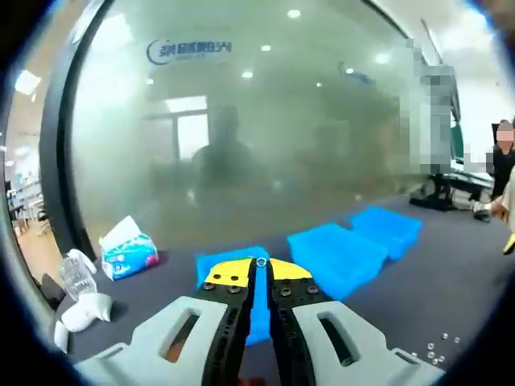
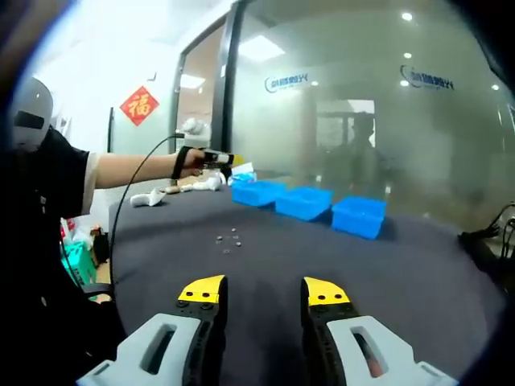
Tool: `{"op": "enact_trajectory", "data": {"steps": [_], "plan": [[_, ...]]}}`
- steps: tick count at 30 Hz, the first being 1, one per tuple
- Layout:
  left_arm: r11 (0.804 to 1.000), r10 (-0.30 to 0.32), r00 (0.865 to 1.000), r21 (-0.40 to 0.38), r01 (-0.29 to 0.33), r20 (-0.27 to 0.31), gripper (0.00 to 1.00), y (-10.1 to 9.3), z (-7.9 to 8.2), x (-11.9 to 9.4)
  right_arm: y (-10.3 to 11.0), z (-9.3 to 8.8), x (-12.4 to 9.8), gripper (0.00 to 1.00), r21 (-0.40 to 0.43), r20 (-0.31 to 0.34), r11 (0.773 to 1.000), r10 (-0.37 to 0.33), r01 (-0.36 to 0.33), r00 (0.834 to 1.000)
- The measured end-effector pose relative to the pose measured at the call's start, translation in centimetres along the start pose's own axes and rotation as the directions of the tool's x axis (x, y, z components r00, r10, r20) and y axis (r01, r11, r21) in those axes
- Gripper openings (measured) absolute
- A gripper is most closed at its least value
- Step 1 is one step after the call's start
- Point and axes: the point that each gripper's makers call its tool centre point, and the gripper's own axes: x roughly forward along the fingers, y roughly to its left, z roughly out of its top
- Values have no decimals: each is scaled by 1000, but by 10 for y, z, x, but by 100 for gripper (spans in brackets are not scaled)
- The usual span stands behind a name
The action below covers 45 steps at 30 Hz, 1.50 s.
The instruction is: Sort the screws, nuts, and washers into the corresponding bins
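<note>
Three blue bins stand in a row on the dark table: the left bin [image 1: 221, 264], the middle bin [image 1: 338, 253] and the right bin [image 1: 388, 227]. My left gripper [image 1: 261, 265] is shut on a small metal ring [image 1: 261, 262] at its yellow tips, hovering in front of the left bin. I cannot tell whether the ring is a washer or a nut. Several loose small parts [image 1: 434, 351] lie on the table at lower right. In the right gripper view, my right gripper [image 2: 263, 291] stands open and holds nothing, well short of the loose parts [image 2: 228, 240] and the bins [image 2: 304, 203]. The left gripper [image 2: 219, 158] shows above the far-left bin [image 2: 257, 193].
A tissue pack [image 1: 129, 251], a clear plastic bottle [image 1: 76, 277] and white crumpled items [image 1: 84, 314] lie at the table's left end. A frosted glass wall [image 1: 265, 145] rises behind the bins. A person's arm [image 2: 133, 170] reaches in from the left. Another person [image 1: 503, 161] stands far right.
</note>
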Motion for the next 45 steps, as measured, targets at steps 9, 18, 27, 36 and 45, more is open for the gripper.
{"op": "enact_trajectory", "data": {"steps": [9,18,27,36,45], "plan": [[999,37,998,-5,-37,-52,4,13,-8,30,-1,-2,0,33,13,6,1000,-1,1,1000],[998,41,997,-47,-44,-67,6,16,-18,36,-1,-5,-3,33,29,8,1000,1,-1,1000],[1000,21,994,1,-21,-103,25,6,-27,35,1,-7,-4,33,41,11,999,5,-6,1000],[1000,-5,996,-14,4,-93,35,5,-28,23,3,-4,-4,33,40,17,999,8,-9,1000],[997,-60,997,-46,58,-40,36,-5,-23,-11,5,-2,-3,33,34,25,999,8,-9,1000]]}}
